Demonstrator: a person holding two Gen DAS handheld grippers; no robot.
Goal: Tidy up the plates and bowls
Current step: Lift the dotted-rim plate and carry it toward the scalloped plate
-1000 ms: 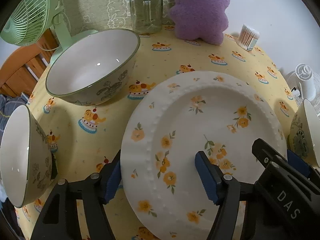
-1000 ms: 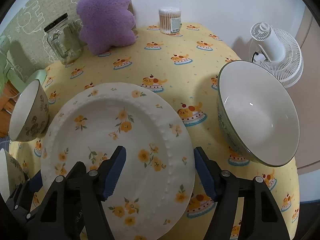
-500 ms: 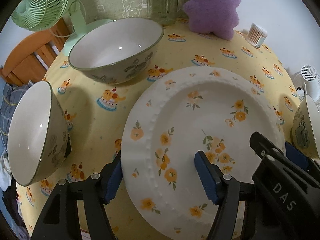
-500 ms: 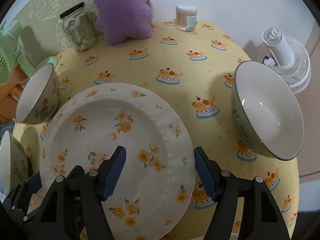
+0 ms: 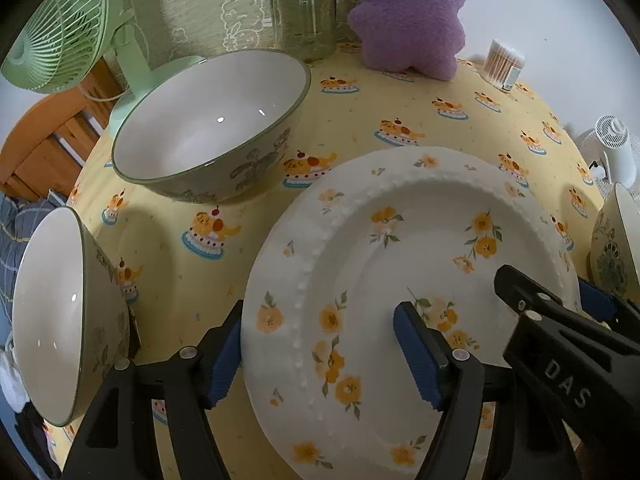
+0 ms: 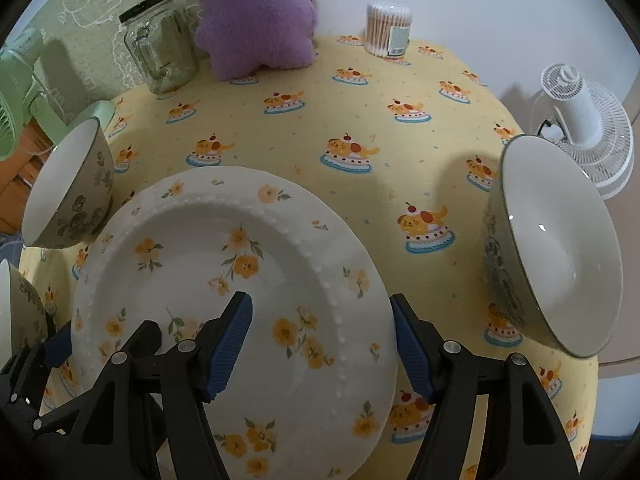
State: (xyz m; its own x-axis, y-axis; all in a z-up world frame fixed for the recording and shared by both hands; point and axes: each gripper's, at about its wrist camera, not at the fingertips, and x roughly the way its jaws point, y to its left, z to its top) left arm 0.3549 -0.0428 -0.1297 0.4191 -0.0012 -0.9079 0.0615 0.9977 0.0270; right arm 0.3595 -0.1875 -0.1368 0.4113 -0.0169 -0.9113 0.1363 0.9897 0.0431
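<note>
on a yellow cake-print tablecloth (image 6: 400,92), a green-rimmed bowl (image 5: 52,316) is seen at far left, with a second floral bowl (image 5: 212,128) behind it. the left gripper (image 5: 324,352) is spread wide astride the left rim of the yellow-flowered plate (image 6: 240,280), which is set at the table's near middle. the right gripper (image 6: 322,344) is likewise spread across its right rim. a third bowl (image 6: 560,248) is seen at far right.
</note>
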